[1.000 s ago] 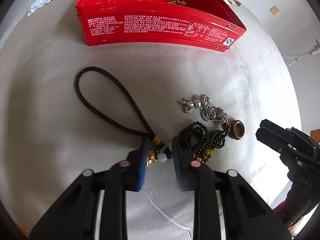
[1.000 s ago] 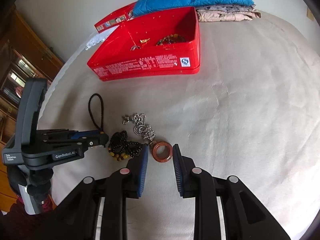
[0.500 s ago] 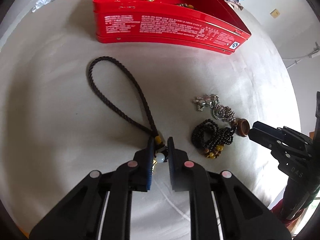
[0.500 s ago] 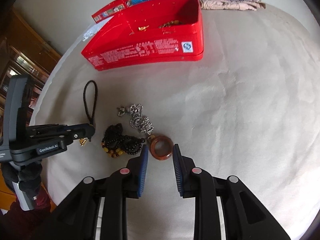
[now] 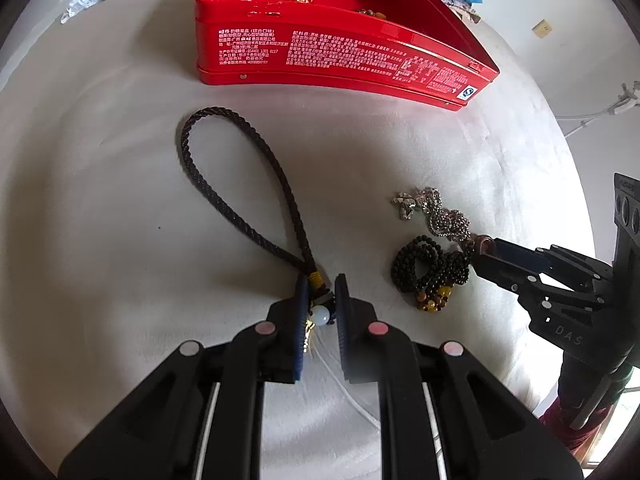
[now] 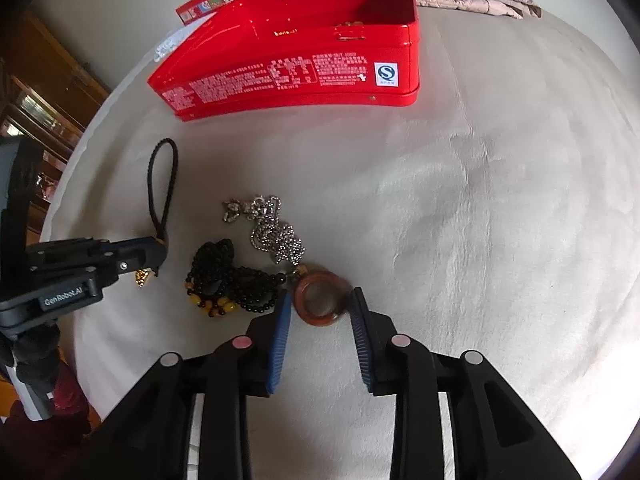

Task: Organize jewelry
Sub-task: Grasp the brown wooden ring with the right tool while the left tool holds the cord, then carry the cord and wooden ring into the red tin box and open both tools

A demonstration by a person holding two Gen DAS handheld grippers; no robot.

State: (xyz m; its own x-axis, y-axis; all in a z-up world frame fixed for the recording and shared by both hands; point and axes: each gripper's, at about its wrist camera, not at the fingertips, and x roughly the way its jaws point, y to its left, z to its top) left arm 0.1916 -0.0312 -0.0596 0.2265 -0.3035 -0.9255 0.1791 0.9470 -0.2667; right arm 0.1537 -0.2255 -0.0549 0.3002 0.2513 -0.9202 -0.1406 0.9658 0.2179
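Left claw has closed on the braided cord charm; right claw, open, now straddles the brown ring, both short of the red tin.

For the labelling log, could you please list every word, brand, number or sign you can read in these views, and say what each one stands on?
"GenRobot.AI": side of the left gripper, seen from the right wrist.
"DAS": body of the right gripper, seen from the left wrist.
"S" in a blue-and-white square mark: end of the red tin's long side.
White Chinese print and a digit string on the tin: too small to read reliably.
Colourful printed box behind the tin: blurred.
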